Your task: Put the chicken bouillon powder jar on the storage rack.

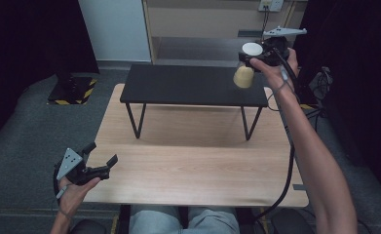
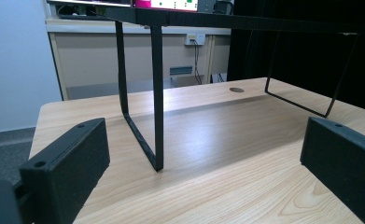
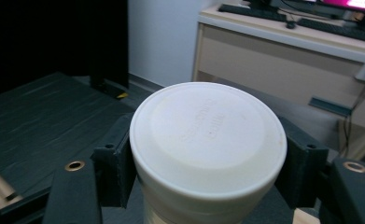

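— Where's the bottle (image 1: 245,73) now?

— In the air over the right end of the black shelf (image 1: 178,85), hanging from the right gripper (image 1: 257,57). The jaws pinch it just under its white cap (image 3: 207,140), one pad on each side (the tan body dangles below).

— And the other hand?

— The left gripper (image 1: 102,155) sits at the near left edge of the wooden table (image 1: 198,161), jaws spread wide, nothing between them.

— So which step is this?

— Carrying, I'd say. The next move calls for lowering it upright and level onto the shelf top, then easing the jaws apart; release it tilted and it could topple.
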A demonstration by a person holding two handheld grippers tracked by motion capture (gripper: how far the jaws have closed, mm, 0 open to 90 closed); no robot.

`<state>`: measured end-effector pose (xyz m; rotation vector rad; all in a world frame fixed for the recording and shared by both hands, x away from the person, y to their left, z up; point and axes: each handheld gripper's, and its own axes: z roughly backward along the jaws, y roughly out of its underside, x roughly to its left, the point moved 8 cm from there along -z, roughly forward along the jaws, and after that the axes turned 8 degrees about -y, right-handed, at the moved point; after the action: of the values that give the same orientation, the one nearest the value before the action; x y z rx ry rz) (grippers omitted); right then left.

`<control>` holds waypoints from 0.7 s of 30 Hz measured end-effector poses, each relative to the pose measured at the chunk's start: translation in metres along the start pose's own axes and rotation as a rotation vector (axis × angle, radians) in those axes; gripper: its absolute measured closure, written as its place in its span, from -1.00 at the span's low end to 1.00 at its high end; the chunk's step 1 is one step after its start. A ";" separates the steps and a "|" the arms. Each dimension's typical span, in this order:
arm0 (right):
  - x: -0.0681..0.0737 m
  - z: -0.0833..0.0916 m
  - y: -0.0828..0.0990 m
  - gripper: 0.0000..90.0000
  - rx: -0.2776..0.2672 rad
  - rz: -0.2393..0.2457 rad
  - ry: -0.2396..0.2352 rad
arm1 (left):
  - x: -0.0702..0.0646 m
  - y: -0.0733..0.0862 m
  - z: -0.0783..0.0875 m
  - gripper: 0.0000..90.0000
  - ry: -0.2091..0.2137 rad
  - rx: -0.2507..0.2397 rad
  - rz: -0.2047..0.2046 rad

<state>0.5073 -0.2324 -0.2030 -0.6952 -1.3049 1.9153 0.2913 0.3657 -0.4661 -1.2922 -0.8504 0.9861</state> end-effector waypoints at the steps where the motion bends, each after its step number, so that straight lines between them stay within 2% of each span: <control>1: -0.006 -0.010 0.002 -0.26 0.007 -0.017 0.017 | 0.000 0.000 0.000 -0.99 -0.001 0.000 0.006; 4: -0.015 -0.021 0.006 -0.26 0.016 -0.052 0.033 | 0.001 0.000 -0.001 -0.99 0.000 0.000 0.005; 7: -0.017 -0.029 0.008 -0.26 0.050 -0.037 0.051 | 0.001 0.000 -0.001 -0.99 0.001 0.002 0.003; 11: -0.019 -0.034 0.016 -0.26 0.058 -0.052 0.050 | 0.001 0.000 -0.001 -0.98 0.003 0.002 0.004; 13: -0.018 -0.036 0.020 -0.26 0.065 -0.046 0.055 | 0.001 0.001 -0.001 -0.98 0.004 0.002 0.004; 17: -0.020 -0.034 0.029 -0.29 0.018 -0.067 0.059 | 0.000 0.001 -0.001 -0.98 0.005 0.005 -0.001; 19: -0.019 -0.032 0.032 -0.58 0.001 -0.072 0.075 | 0.000 0.000 -0.001 -0.98 0.006 0.005 -0.003; 21: -0.018 -0.025 0.034 -0.68 -0.025 -0.109 0.067 | 0.000 0.001 -0.001 -0.98 0.007 0.005 -0.001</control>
<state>0.5284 -0.2416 -0.2426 -0.6806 -1.2998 1.7767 0.2923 0.3652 -0.4667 -1.2900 -0.8426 0.9812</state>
